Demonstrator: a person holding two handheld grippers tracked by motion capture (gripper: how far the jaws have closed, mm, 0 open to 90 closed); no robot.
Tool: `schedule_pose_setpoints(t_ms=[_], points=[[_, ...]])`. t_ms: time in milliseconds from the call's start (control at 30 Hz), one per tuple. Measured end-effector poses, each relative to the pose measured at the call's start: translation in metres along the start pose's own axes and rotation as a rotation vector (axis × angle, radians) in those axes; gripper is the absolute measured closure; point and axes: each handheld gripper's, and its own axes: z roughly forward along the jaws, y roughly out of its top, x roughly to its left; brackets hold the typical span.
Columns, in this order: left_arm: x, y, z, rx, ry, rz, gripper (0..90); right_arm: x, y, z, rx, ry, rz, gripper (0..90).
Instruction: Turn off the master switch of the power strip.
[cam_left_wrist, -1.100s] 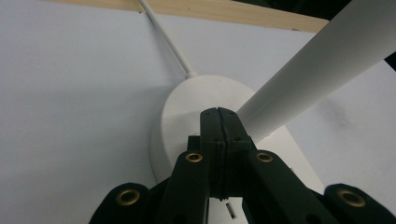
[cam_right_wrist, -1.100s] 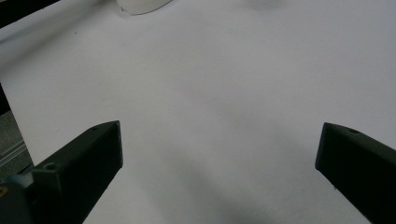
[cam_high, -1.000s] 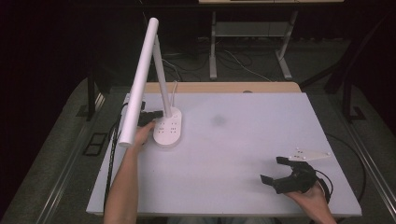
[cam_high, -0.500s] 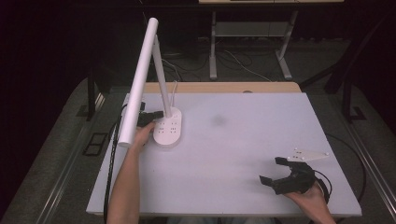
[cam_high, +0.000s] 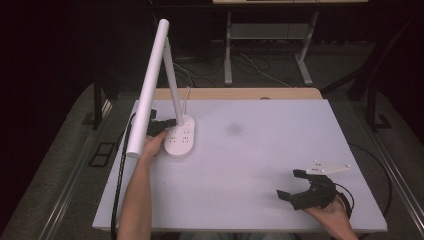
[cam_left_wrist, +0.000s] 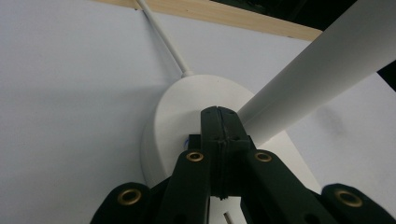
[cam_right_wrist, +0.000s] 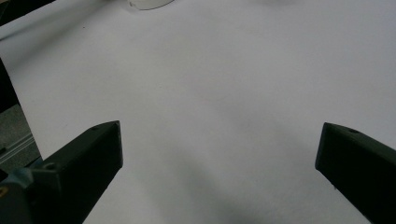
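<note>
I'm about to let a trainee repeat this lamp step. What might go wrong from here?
The left gripper, jaws closed, pushes down on the lamp base; a slip could shove the base sideways. The long lamp head leans out past the base over the forearm, so the lamp could tip. The white cord runs off the table's far edge and may snag.

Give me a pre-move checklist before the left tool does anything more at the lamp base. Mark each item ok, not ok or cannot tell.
1. Left tool shut, jaws pressed together: ok.
2. Left tool tip over the lamp base: ok; whether it touches a button, cannot tell.
3. Lamp base flat on the table: ok.
4. Lamp head lit or not: cannot tell.
5. Right tool open, holding nothing, parked away from the lamp near the table's front right: ok.
6. Lamp cord running off the far edge, free of the left tool: ok.
</note>
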Motion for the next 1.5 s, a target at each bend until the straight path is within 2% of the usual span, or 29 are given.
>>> schedule_pose_setpoints(t_ms=[267,333,667,733,833,933,1200,1233,1300,1433,1500], points=[[0.004,-0.001,0.000,-0.010,-0.023,-0.016,90.0,-0.002,-0.002,-0.002,-0.003,-0.006,0.000,0.0],[0.004,0.000,-0.001,-0.006,-0.021,-0.008,90.0,-0.002,-0.002,-0.002,0.001,-0.007,0.005,0.0],[0.010,-0.004,-0.003,-0.025,-0.061,-0.060,90.0,-0.001,-0.002,-0.003,-0.005,-0.007,-0.005,0.0],[0.012,-0.005,-0.005,-0.034,-0.062,-0.080,90.0,-0.001,-0.002,-0.004,-0.006,-0.005,-0.007,0.0],[0.011,-0.004,-0.005,-0.023,-0.055,-0.076,90.0,-0.001,-0.002,-0.004,-0.008,-0.003,-0.011,0.0],[0.014,-0.005,-0.004,-0.024,-0.075,-0.110,90.0,-0.001,-0.002,-0.005,-0.010,-0.005,-0.011,0.0],[0.011,-0.004,-0.004,-0.026,-0.054,-0.084,90.0,-0.001,-0.003,-0.007,-0.015,-0.006,-0.012,0.0],[0.012,-0.005,-0.005,-0.044,-0.070,-0.093,90.0,-0.002,-0.002,-0.008,-0.017,-0.007,-0.008,0.0],[0.011,-0.004,-0.007,-0.039,-0.067,-0.100,90.0,-0.003,-0.002,-0.009,-0.021,-0.007,-0.003,0.0],[0.006,-0.003,-0.010,-0.009,-0.045,-0.047,90.0,-0.006,-0.002,-0.009,-0.021,-0.014,0.004,0.0],[0.004,-0.003,-0.014,-0.020,-0.044,-0.038,90.0,-0.006,-0.002,-0.009,-0.022,-0.017,0.005,0.0]])
